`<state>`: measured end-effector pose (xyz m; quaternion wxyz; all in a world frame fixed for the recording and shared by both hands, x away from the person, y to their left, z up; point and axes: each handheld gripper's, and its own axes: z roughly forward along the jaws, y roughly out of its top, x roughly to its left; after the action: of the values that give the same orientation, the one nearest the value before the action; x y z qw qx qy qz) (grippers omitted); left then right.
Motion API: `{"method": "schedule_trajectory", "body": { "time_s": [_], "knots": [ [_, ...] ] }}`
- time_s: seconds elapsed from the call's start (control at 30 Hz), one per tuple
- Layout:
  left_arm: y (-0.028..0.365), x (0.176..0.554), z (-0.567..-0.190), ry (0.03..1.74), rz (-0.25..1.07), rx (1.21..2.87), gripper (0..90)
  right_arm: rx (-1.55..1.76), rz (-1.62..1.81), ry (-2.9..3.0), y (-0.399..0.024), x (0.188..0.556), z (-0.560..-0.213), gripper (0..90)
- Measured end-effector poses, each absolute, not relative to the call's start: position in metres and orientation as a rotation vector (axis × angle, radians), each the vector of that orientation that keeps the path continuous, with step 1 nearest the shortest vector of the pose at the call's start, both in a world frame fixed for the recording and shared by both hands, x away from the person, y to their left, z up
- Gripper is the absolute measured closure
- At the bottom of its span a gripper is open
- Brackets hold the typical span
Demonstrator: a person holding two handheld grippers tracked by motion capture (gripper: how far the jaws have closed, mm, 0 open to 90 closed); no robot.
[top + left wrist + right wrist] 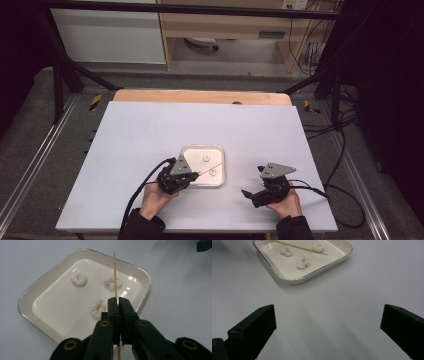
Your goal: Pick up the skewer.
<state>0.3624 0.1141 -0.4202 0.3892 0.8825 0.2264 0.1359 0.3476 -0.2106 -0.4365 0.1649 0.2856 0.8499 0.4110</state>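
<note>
A white square tray (189, 150) lies near the table's front middle and holds three small white puffy pieces (79, 279) (112, 283) (97, 308). My left gripper (196, 175) sits at the tray's front left corner, shut on a thin wooden skewer (114, 272). The skewer (211, 168) reaches out over the tray, passing above one piece. My right gripper (252, 181) rests to the right of the tray, open wide with nothing between its jaws. In the right gripper view (327, 315) the tray (294, 281) and the skewer (297, 247) lie ahead at the top.
The light grey table top (150, 130) has bare room all around the tray. A wooden strip (200, 96) runs along its far edge. Black frame bars (65, 70) and cables (340, 150) stand beside the table.
</note>
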Motion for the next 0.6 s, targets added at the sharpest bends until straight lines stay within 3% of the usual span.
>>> {"method": "schedule_trajectory", "body": {
  "time_s": [0.6],
  "knots": [
    [0.087,0.354,-0.412,0.474,0.342,2.308,88.3,0.56,0.969,2.465,-0.175,0.345,-0.424,1.5]
  ]
}}
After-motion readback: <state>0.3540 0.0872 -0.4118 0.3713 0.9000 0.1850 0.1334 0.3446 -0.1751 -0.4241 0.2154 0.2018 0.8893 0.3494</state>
